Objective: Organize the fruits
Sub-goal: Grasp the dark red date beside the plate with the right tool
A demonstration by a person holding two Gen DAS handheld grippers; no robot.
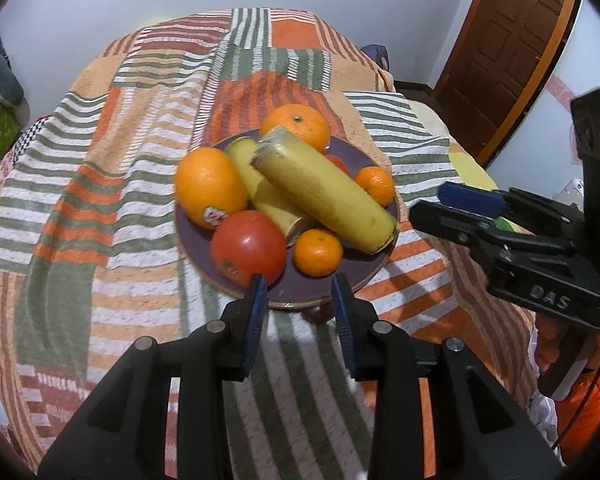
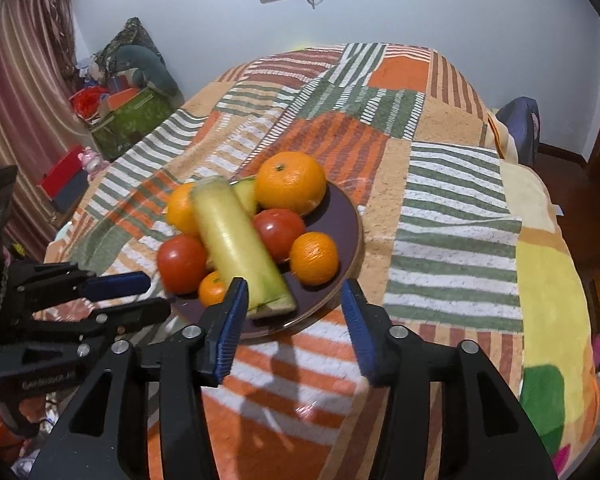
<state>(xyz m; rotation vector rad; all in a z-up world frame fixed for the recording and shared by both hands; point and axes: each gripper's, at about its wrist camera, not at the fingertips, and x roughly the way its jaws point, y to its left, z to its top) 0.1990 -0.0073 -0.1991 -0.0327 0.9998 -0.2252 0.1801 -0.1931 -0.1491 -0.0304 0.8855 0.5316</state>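
The plate [image 1: 204,240] sits mid-bed on the striped blanket [image 1: 100,200]. The top banana [image 1: 324,192] (soft, bruisable) lies far-left to near-right; its middle looks the best hold. The oranges [image 1: 210,186] look firm but rollable. Left tool [image 1: 300,300] and right tool [image 2: 296,304] gape, empty.

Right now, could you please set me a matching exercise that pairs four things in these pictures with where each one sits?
Things:
1. stickered orange
2. top banana
3. plate
4. left gripper

Places:
A. lying across the other fruit
B. at the plate's near rim, open and empty
C. on the striped bedspread
D. on the plate's left side, beside a tomato

Pairs: 1-D, 2-A, 3-C, 4-B
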